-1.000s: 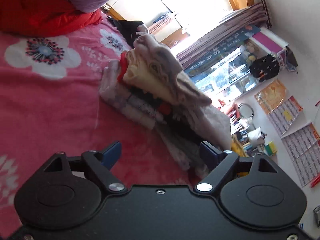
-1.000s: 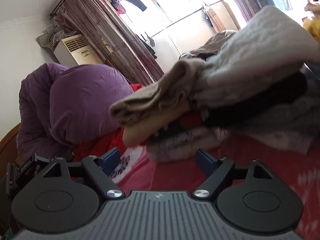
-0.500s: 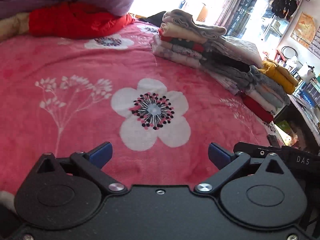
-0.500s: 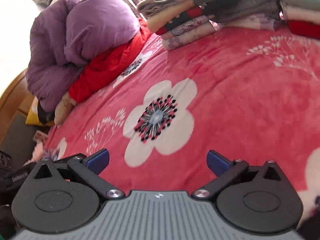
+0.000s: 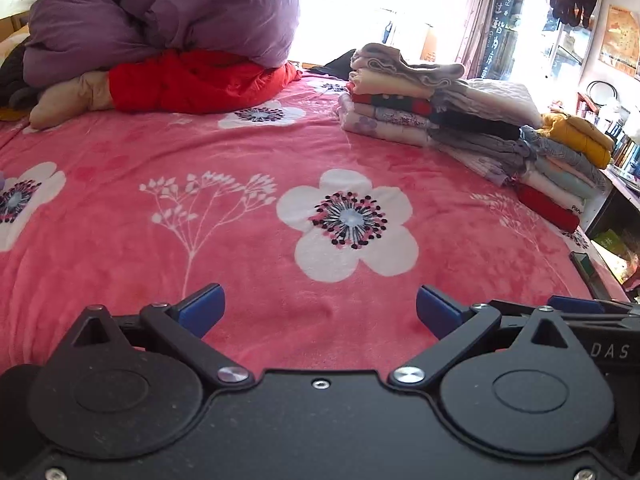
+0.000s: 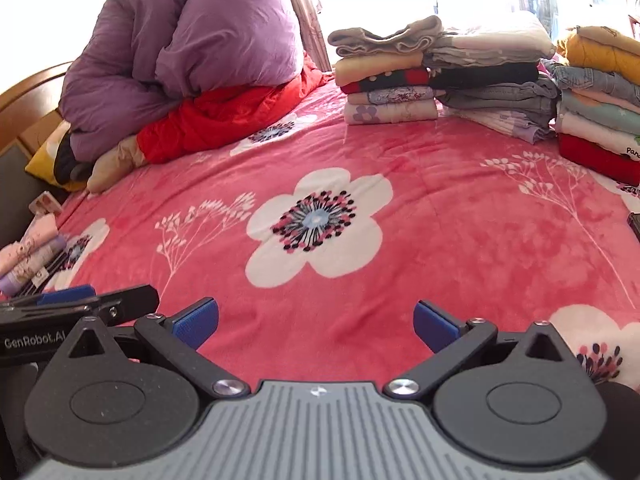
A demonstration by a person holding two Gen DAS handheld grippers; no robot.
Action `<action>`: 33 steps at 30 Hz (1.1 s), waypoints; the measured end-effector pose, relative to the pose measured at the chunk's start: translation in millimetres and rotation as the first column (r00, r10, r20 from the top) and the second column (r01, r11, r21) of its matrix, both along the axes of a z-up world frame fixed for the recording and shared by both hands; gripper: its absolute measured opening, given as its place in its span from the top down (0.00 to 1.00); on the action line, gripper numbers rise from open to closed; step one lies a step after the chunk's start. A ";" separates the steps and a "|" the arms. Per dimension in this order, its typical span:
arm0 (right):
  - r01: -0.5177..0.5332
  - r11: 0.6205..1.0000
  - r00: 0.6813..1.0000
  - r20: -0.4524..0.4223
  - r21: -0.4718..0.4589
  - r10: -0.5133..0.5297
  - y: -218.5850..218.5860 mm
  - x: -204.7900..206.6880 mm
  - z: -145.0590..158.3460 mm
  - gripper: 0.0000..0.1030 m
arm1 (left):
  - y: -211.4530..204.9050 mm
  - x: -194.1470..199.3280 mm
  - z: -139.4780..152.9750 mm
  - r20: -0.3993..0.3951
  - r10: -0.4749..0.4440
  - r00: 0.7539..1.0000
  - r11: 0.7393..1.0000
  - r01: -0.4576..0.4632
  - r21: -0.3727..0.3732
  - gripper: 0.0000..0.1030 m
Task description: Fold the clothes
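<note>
Three stacks of folded clothes (image 6: 480,76) sit far right on the pink floral blanket (image 6: 440,200); the left gripper (image 5: 320,308) and right gripper (image 6: 316,320) both gape empty, and a few garments (image 6: 32,256) seemingly wait at near left.

A pink blanket (image 5: 248,160) printed with white flowers covers the bed. At about eleven o'clock a bunched purple duvet (image 5: 160,12) lies on top of a red quilt (image 5: 200,80), with a beige pillow (image 5: 68,96) just beside it at the left. Toward one o'clock stand bright windows with curtains (image 5: 480,8); at two o'clock a poster (image 5: 620,40) hangs on the wall.
</note>
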State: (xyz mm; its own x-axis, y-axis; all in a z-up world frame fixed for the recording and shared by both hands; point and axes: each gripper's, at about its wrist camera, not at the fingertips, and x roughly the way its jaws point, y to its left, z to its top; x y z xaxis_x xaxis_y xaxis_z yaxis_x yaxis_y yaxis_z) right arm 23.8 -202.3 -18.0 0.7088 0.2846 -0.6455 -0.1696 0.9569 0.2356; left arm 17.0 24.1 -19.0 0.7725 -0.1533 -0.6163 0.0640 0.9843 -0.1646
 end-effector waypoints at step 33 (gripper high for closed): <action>0.032 0.997 0.999 0.015 0.070 -0.033 -2.3 2.1 -35.6 0.00 | -20.4 6.0 -23.9 -0.020 0.037 0.999 0.991 -0.034 0.128 0.00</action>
